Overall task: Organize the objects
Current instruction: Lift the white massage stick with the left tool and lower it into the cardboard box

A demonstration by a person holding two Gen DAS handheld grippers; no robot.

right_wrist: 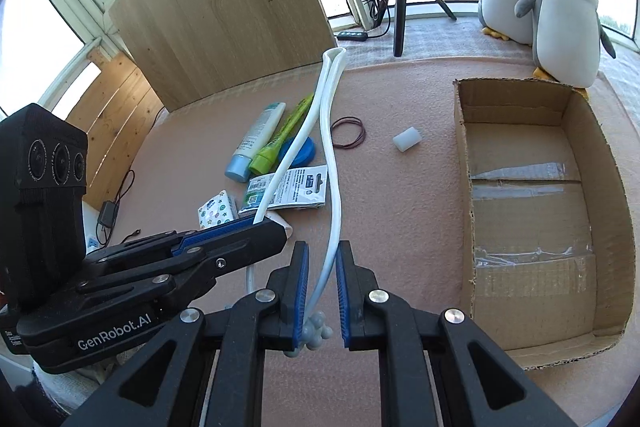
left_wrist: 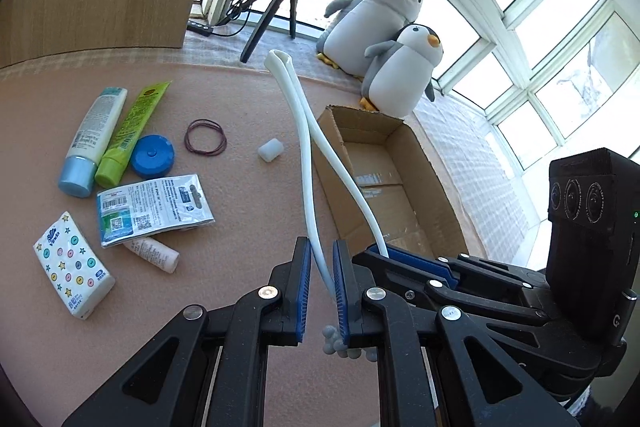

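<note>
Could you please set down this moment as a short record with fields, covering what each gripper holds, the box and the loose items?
left gripper: shut on one end of the white folded strip
right gripper: shut on the strip's other end
strip: lifted, fold pointing up and away
cardboard box: open, nothing seen inside
loose on the mat: two tubes, blue lid, rubber bands, tissue pack, white cylinder
background: two penguin plush toys

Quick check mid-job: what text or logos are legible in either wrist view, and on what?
"GenRobot.AI": side of the left gripper, seen from the right wrist.
"Vinda": tissue pack, faint, so uncertain.
Barcode and QR codes: sachet; its print is too small.
White tube and green tube: print unreadable.
</note>
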